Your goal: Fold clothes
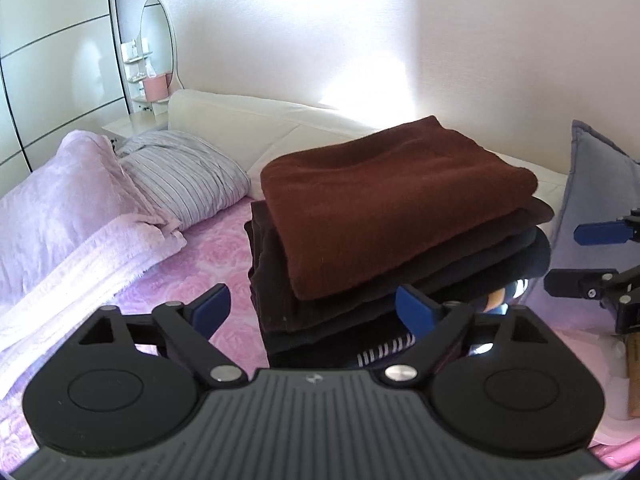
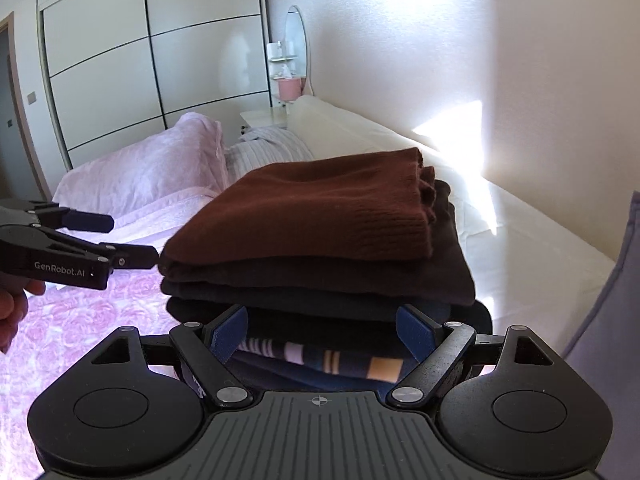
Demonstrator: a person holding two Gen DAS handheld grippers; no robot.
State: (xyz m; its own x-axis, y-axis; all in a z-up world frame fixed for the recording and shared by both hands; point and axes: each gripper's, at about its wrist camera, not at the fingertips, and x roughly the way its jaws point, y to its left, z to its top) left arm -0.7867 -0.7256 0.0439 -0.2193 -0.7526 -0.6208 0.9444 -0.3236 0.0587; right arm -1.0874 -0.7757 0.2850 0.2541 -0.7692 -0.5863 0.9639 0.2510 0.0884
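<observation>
1. A folded rust-brown knitted sweater [image 1: 396, 204] lies on top of a stack of dark folded garments [image 1: 420, 280] on the bed with the pink rose-patterned cover [image 1: 208, 256].
2. A striped cloth [image 2: 320, 356] sits at the bottom of the stack.
3. The left gripper [image 1: 314, 312] has its jaws spread wide and holds nothing.
4. The right gripper [image 2: 322, 332] is spread wide too, its blue pads either side of the stack's lower layers, pressing on nothing.
5. The pink tub [image 2: 289, 88] beside the oval mirror [image 2: 298, 44]: contents unreadable.

Brown sweater [image 2: 320, 208] ribbed knit, matt; pink blanket [image 1: 60, 208] fluffy fleece; wardrobe doors [image 2: 160, 60] smooth, glossy.
</observation>
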